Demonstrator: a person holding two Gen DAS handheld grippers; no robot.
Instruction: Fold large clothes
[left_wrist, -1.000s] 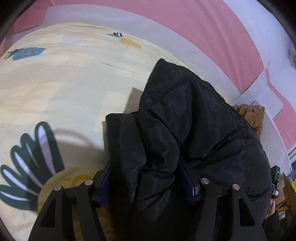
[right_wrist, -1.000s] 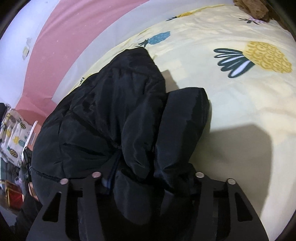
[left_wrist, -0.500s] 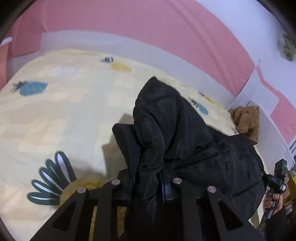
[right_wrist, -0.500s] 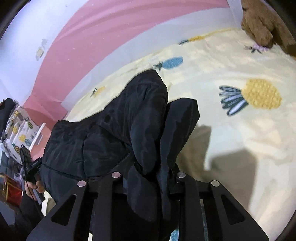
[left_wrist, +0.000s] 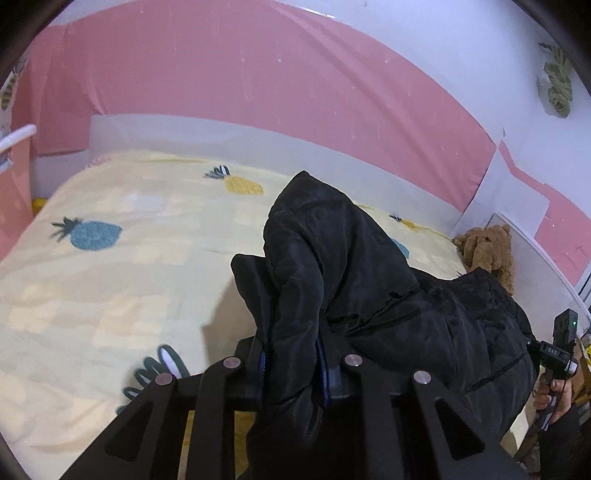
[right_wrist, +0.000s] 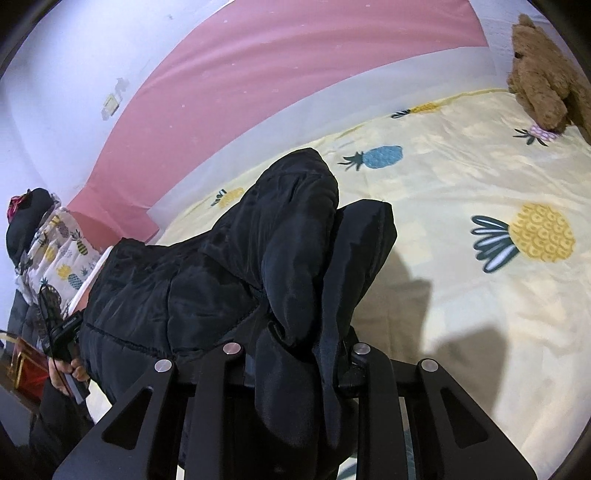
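Faint white lettering on the small black device (left_wrist: 553, 352) beside the black jacket (left_wrist: 369, 280), too blurred to read; nothing else legible.

Jacket (left_wrist: 354, 280) sat between the jaws of left gripper (left_wrist: 291, 363) and of right gripper (right_wrist: 299, 354), bunched ahead of both. Bedsheet (left_wrist: 129, 280) lay beneath. Teddy bear (right_wrist: 543, 74) sat far ahead-right of right jaws.
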